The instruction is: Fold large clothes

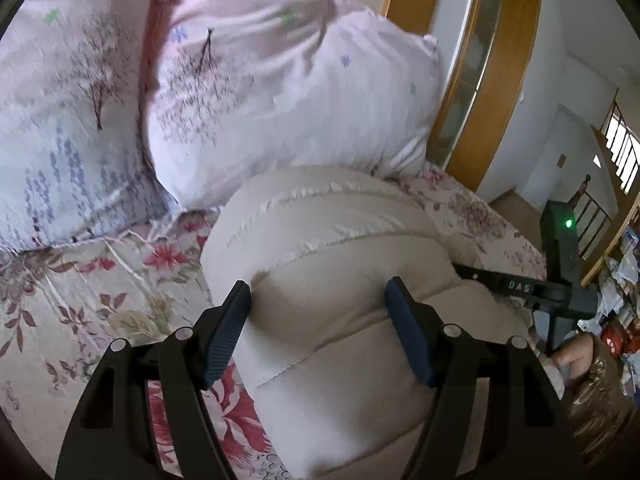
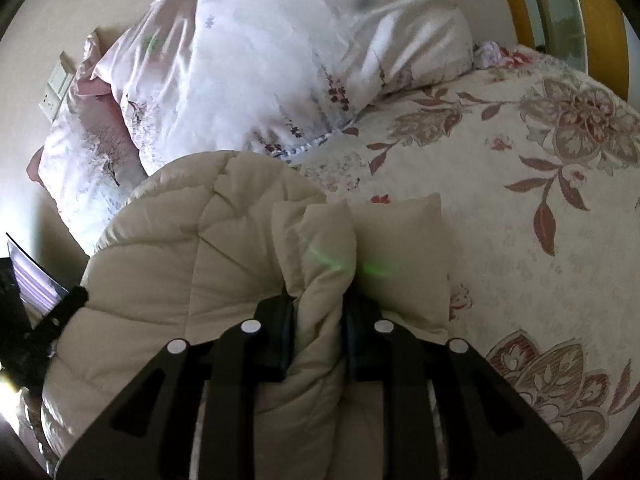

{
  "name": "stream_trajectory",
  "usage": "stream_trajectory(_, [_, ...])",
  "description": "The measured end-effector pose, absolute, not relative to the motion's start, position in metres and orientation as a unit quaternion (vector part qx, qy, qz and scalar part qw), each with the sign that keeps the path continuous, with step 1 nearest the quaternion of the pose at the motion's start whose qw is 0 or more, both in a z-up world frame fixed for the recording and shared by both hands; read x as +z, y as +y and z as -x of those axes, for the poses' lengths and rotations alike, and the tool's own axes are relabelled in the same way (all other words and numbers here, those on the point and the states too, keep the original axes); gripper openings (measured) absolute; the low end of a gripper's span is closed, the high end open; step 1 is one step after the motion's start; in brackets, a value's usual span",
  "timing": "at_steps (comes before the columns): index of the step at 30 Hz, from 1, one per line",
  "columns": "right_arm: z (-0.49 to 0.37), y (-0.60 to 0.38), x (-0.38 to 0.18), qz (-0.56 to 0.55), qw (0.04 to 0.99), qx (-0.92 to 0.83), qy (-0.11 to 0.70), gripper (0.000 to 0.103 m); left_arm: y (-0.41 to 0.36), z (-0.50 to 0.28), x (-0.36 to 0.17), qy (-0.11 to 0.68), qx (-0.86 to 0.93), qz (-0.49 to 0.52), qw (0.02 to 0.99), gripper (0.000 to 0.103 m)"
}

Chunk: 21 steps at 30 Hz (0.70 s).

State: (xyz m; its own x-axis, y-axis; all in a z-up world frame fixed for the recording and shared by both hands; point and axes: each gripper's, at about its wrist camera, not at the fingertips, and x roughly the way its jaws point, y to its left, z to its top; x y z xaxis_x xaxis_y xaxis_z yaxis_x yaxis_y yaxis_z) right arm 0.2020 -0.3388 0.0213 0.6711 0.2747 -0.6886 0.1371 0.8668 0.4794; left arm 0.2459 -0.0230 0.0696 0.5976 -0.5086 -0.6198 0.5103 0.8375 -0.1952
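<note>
A beige quilted puffer jacket [image 1: 332,264] lies bunched on the floral bedspread [image 1: 100,292]. My left gripper [image 1: 318,292] is open, its dark fingers either side of a puffed fold of the jacket, pressing on it. In the right wrist view the jacket [image 2: 192,248] fills the lower left. My right gripper [image 2: 318,304] is shut on a thick fold of the jacket and its fingertips are buried in the fabric. The right gripper's body also shows at the right edge of the left wrist view [image 1: 556,264].
Two pale pink floral pillows [image 1: 256,80] are stacked at the head of the bed, just beyond the jacket; they also show in the right wrist view [image 2: 280,60]. A wooden door frame [image 1: 492,64] stands to the right. The bedspread [image 2: 520,184] extends right.
</note>
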Motion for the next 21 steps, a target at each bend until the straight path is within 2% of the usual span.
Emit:
stream_trajectory(10, [-0.202, -0.349, 0.01, -0.293, 0.864, 0.048, 0.407, 0.02, -0.03, -0.258, 0.048, 0.388, -0.291, -0.021, 0.874, 0.071])
stream_trajectory(21, [-0.201, -0.353, 0.008, -0.308, 0.858, 0.049, 0.407, 0.02, -0.035, -0.26, 0.039, 0.4, -0.289, -0.042, 0.869, 0.073])
